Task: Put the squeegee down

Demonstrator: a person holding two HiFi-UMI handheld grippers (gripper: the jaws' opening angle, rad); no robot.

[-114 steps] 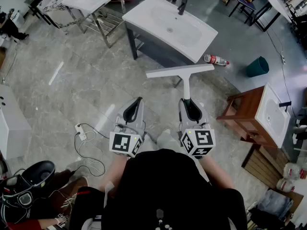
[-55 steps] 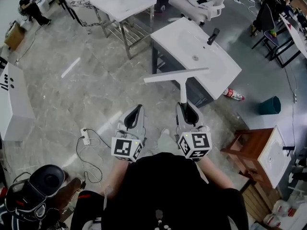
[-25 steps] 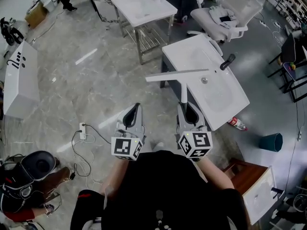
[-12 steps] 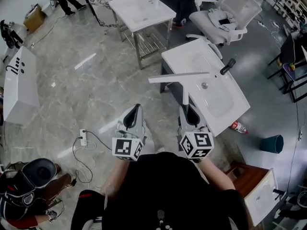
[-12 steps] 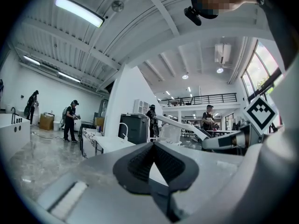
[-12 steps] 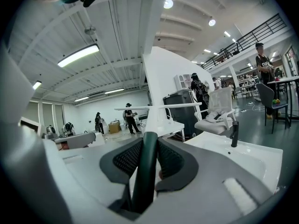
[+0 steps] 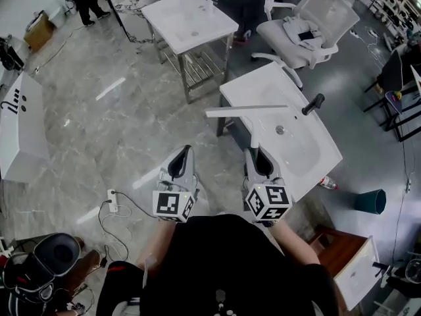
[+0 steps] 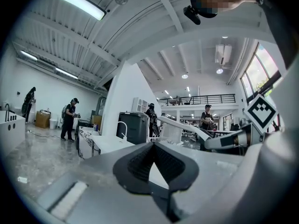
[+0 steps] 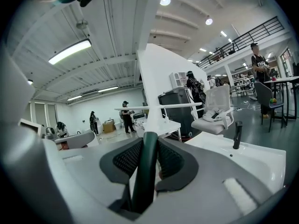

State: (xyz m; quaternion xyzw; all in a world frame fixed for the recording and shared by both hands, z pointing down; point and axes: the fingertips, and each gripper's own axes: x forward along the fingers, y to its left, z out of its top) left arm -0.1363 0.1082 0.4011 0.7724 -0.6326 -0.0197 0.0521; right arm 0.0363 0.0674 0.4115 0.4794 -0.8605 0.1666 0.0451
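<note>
The squeegee (image 7: 252, 116) is held clear of every surface. Its dark handle (image 9: 145, 171) runs up between my right gripper's (image 7: 260, 158) pads, and its white blade (image 9: 159, 107) lies crosswise well beyond the tips. The right gripper (image 9: 150, 146) is clamped on that handle, the jaws part-way apart with both pads pressing its sides. In the head view the blade crosses the left corner of the white washbasin (image 7: 299, 153), short of the black faucet (image 7: 313, 103). I cannot tell how far above the basin it hangs.

My left gripper (image 7: 181, 161) is level beside the right one, apart from the squeegee. In the left gripper view the left gripper (image 8: 152, 149) has its pad tips meeting and nothing between them.

Compared with the earliest frame:
- The grip on the handle is unchanged, and the left jaws remain closed and empty.
- The washbasin lay ahead of the blade then; it now sits under and beside it.
- The white steel-legged table (image 7: 191, 22) and the office chair (image 7: 299, 35) have come into view beyond it.
</note>
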